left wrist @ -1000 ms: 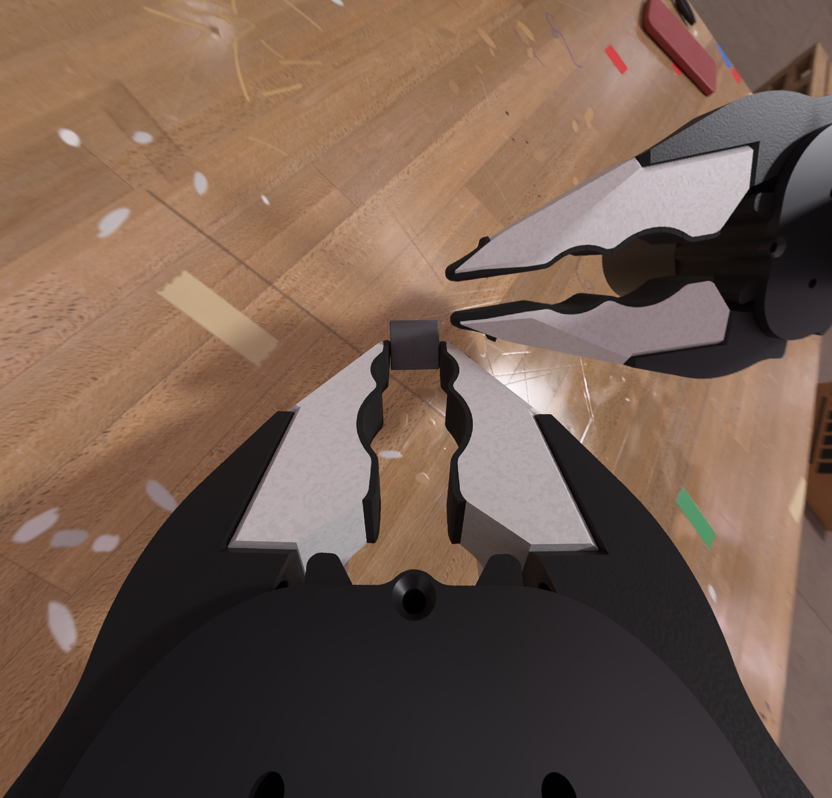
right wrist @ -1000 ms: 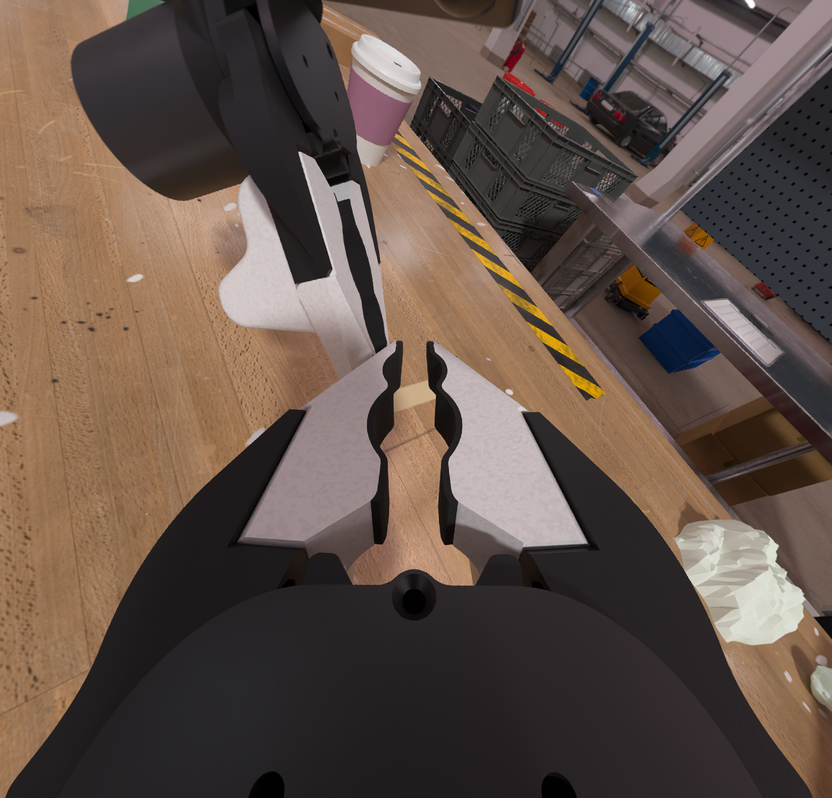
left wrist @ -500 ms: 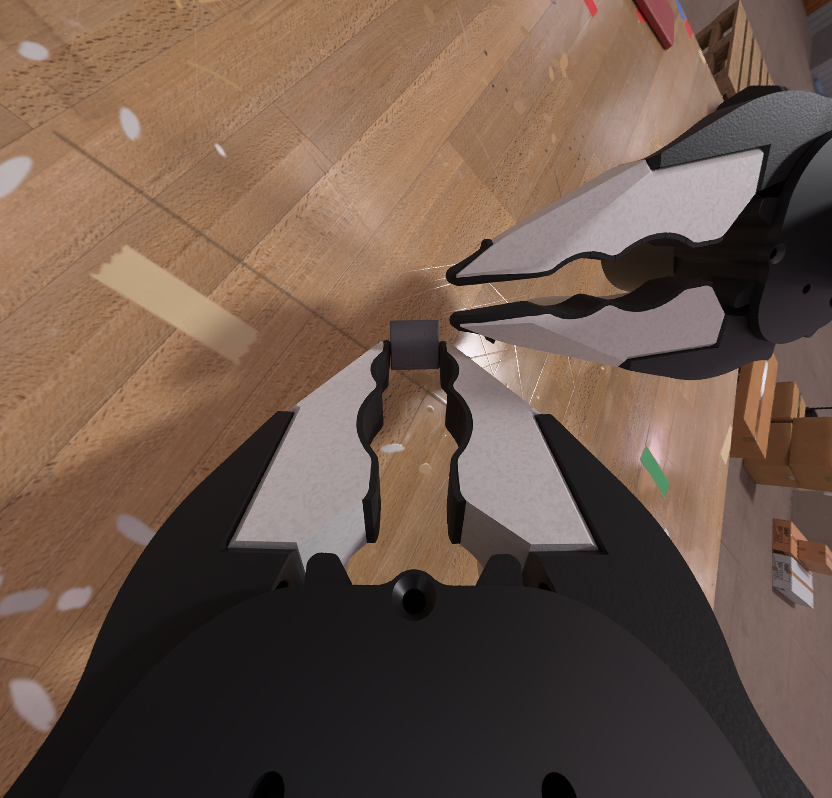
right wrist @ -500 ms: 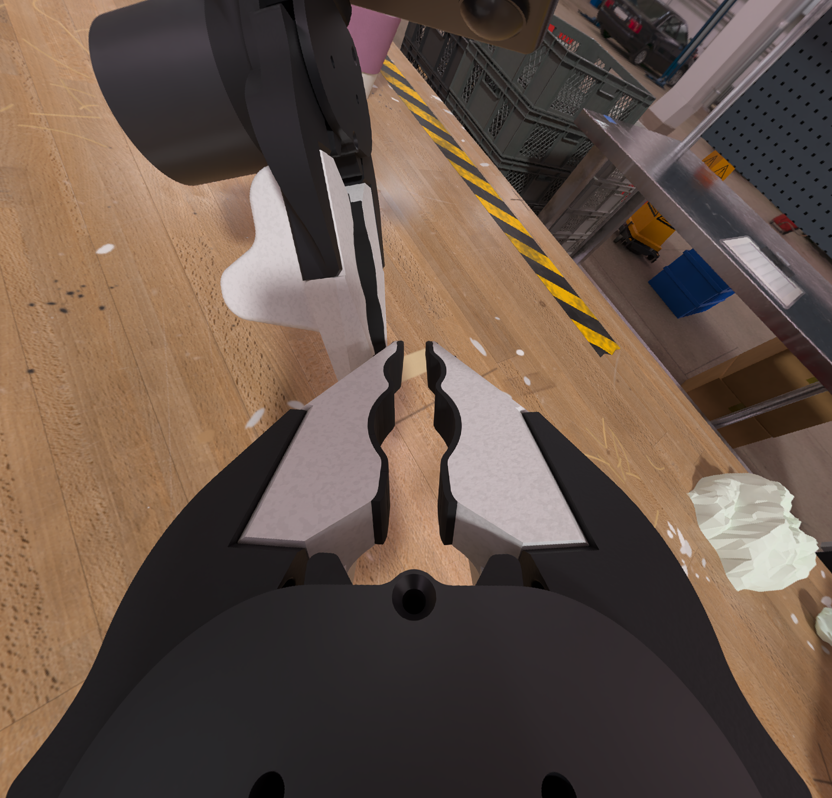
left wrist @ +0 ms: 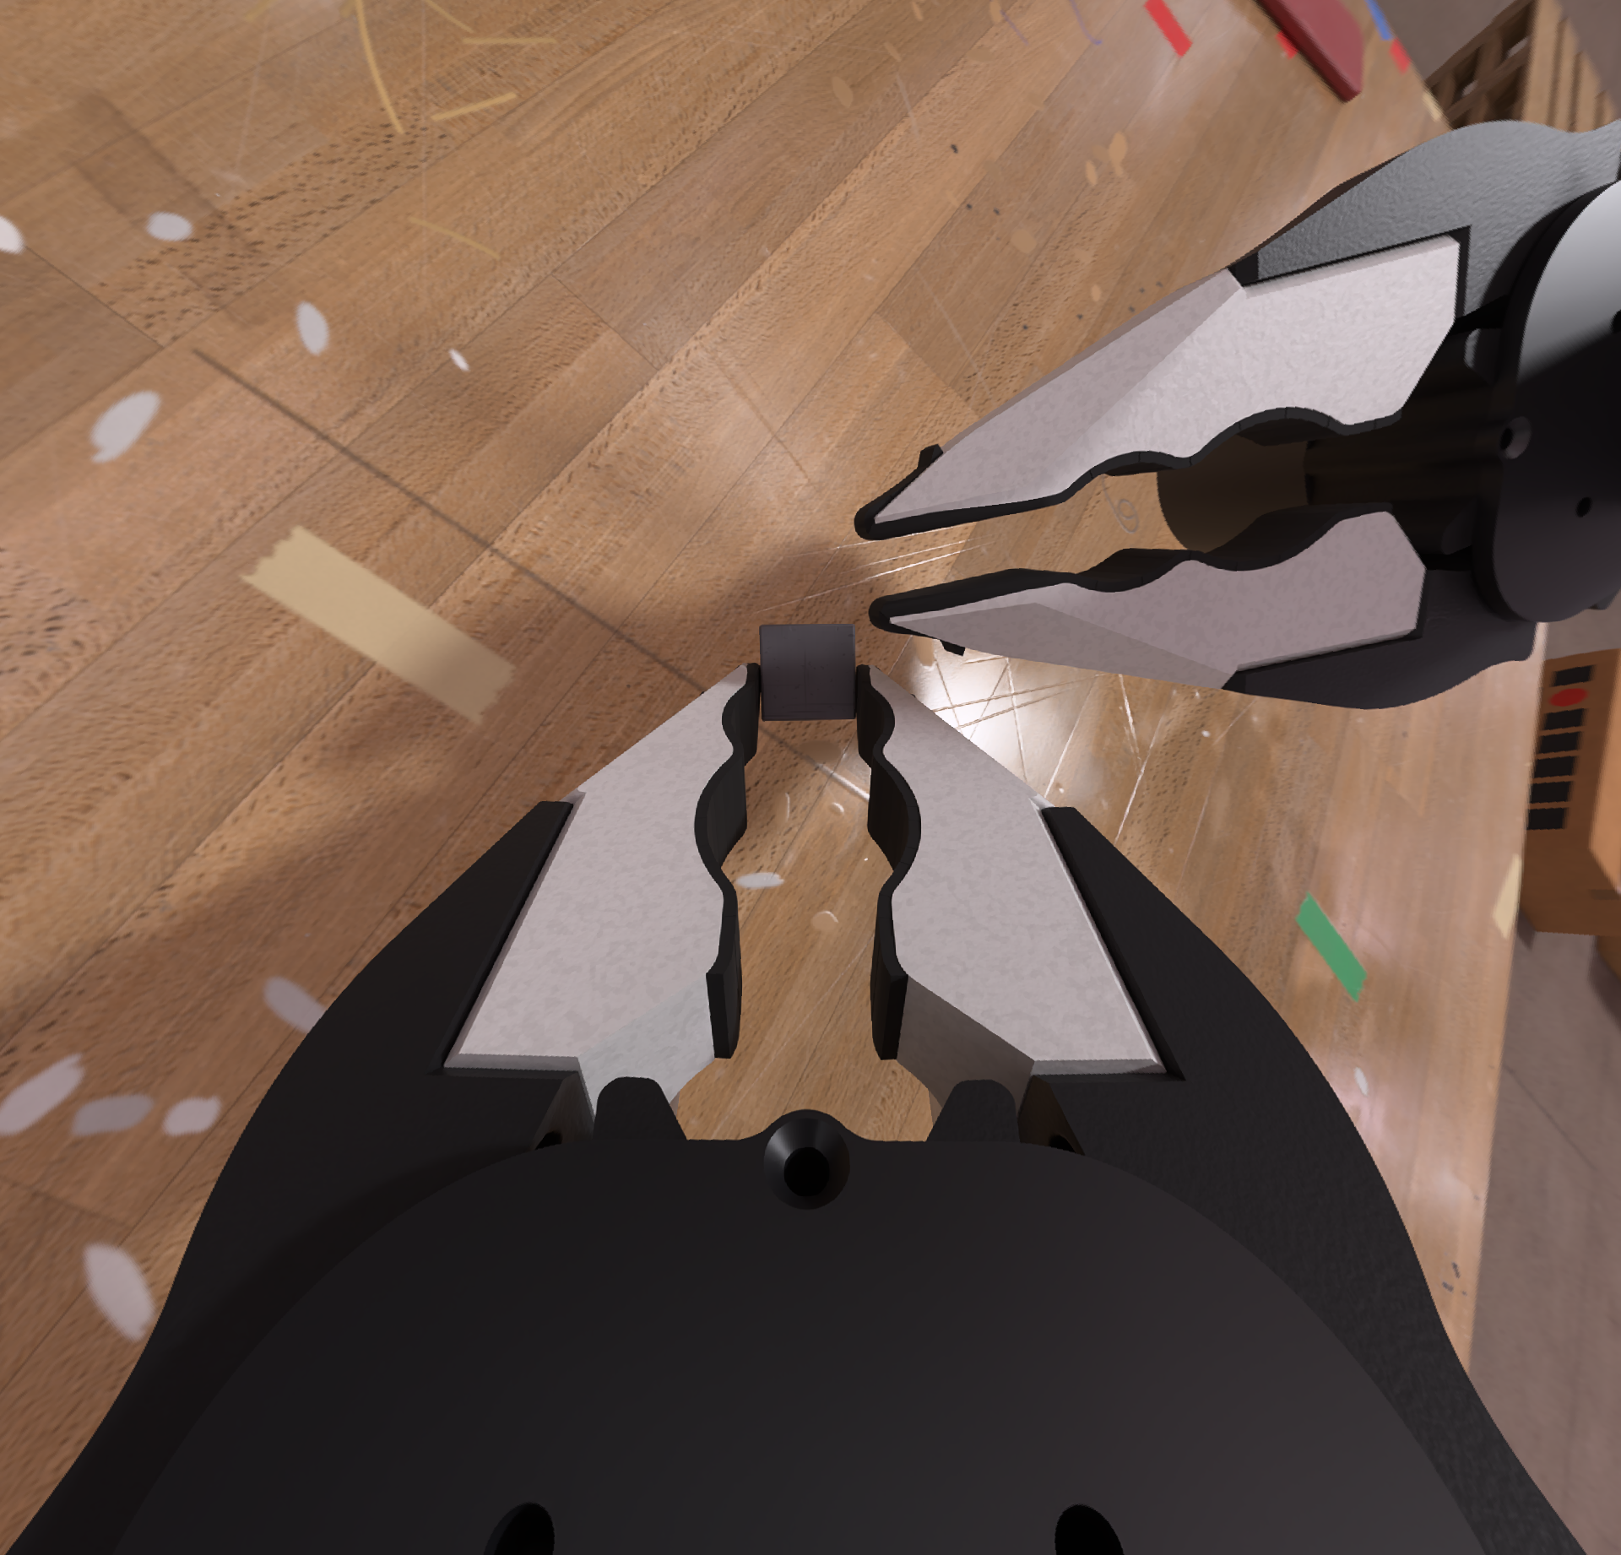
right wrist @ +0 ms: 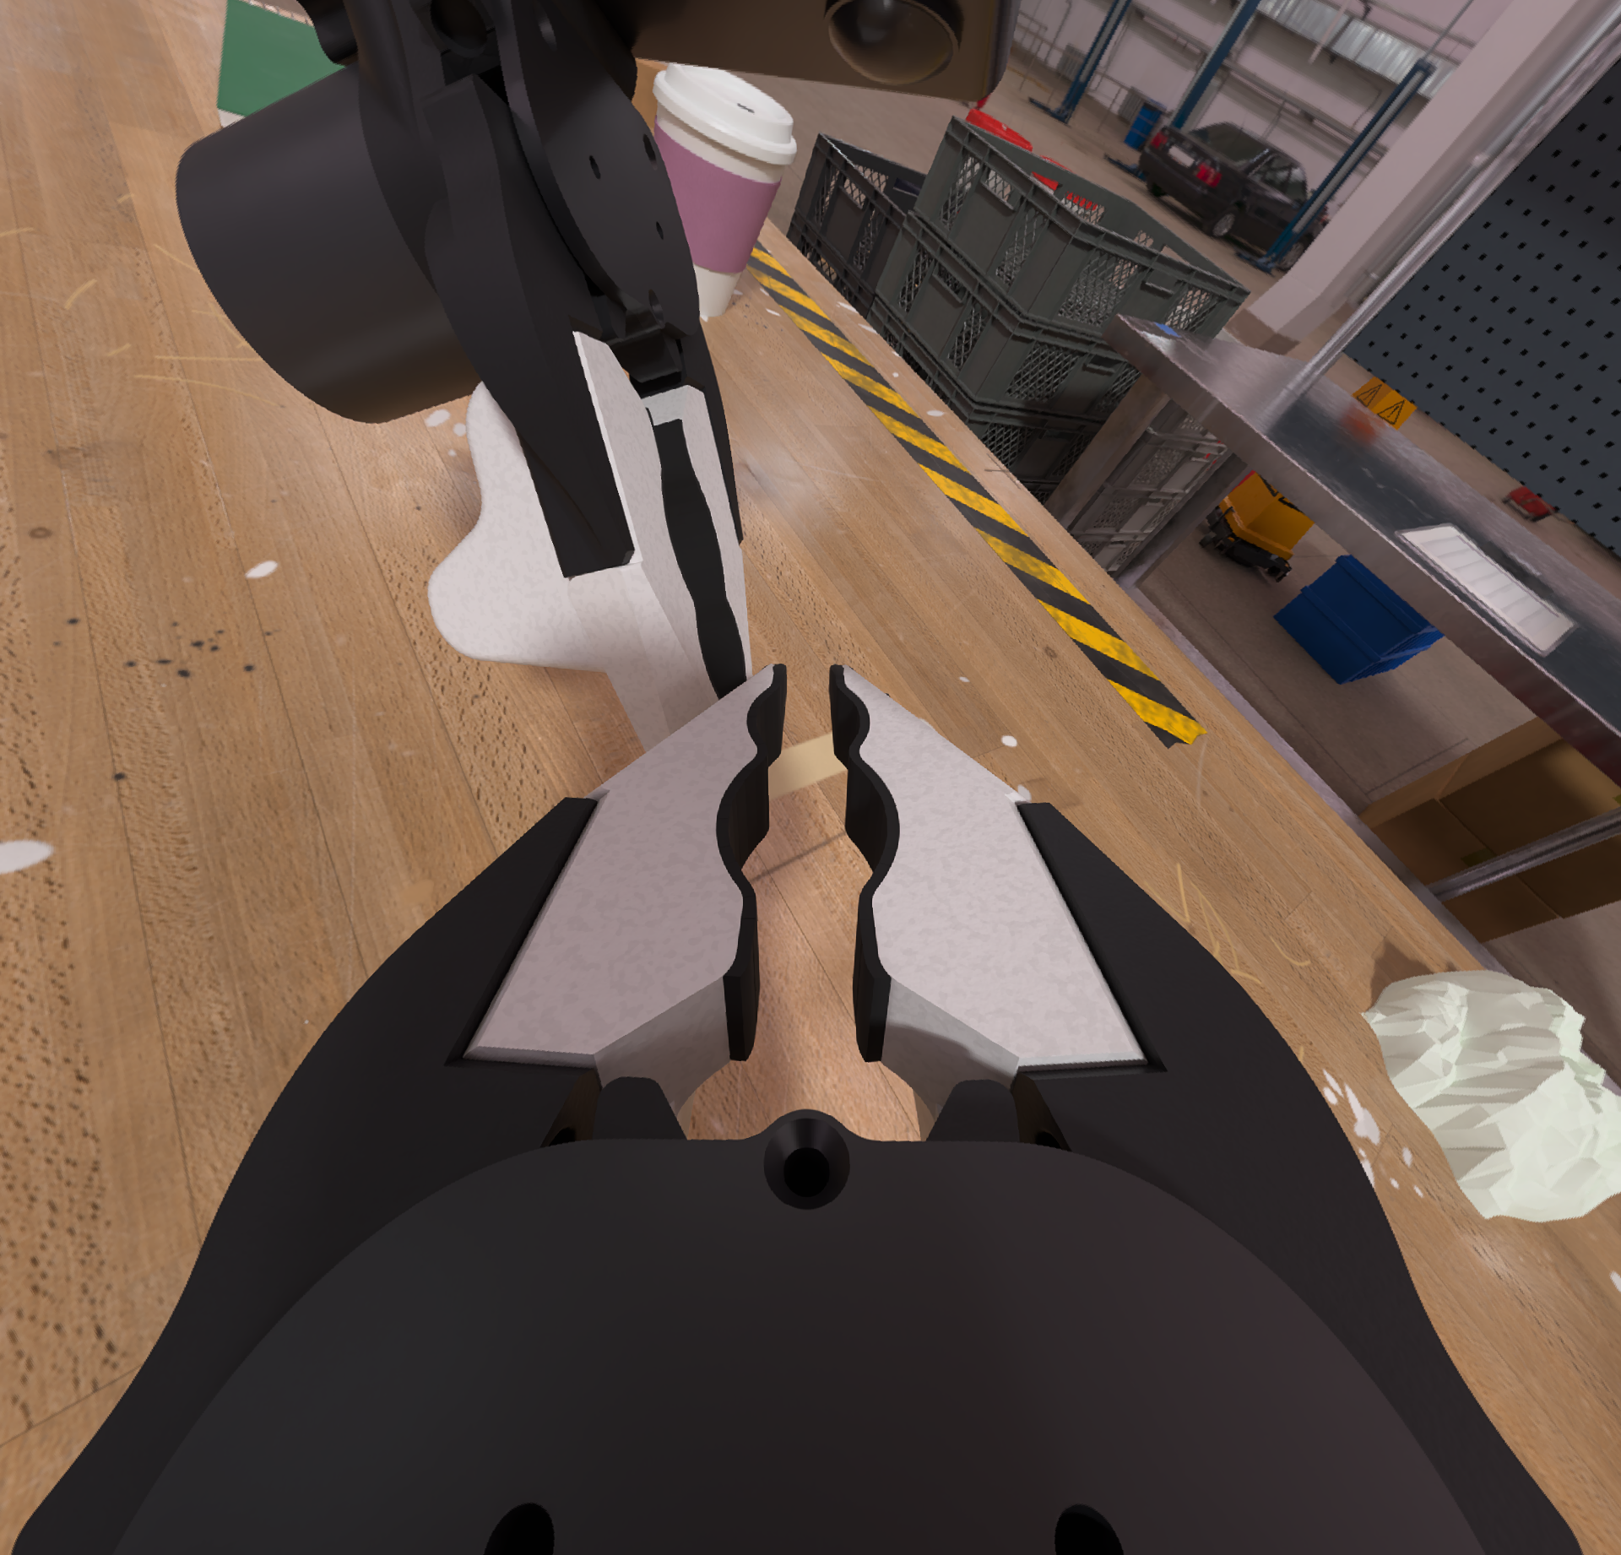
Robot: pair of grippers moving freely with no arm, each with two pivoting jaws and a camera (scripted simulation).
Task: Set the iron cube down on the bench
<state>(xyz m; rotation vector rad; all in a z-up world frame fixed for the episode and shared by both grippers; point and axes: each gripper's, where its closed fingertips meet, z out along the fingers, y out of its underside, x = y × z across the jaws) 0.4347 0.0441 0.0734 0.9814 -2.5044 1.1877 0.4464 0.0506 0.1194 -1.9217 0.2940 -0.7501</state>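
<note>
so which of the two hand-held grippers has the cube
The left hand-held gripper: the iron cube sits clamped between its fingertips. The right hand-held gripper has a bare gap between its fingers.

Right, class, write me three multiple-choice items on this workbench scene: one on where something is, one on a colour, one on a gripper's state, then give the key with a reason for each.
1. Where is the iron cube?
A. Lying on the strip of tan tape
B. Between the fingertips of the left gripper
C. Inside the crates

2. What colour is the sleeve on the paper cup?
A. Purple
B. Green
C. Yellow

3. How is the right gripper?
A. Clamped on the cube
B. Clamped on the crumpled paper
C. Holding nothing, with a narrow gap between its fingertips

Key:
1 B, since the left wrist view shows the dark cube pinched at the fingertips, above the wooden bench.
2 A, since the cup's band is purple under a white lid.
3 C, since the right wrist view shows bare bench through the gap between its fingers.
</note>
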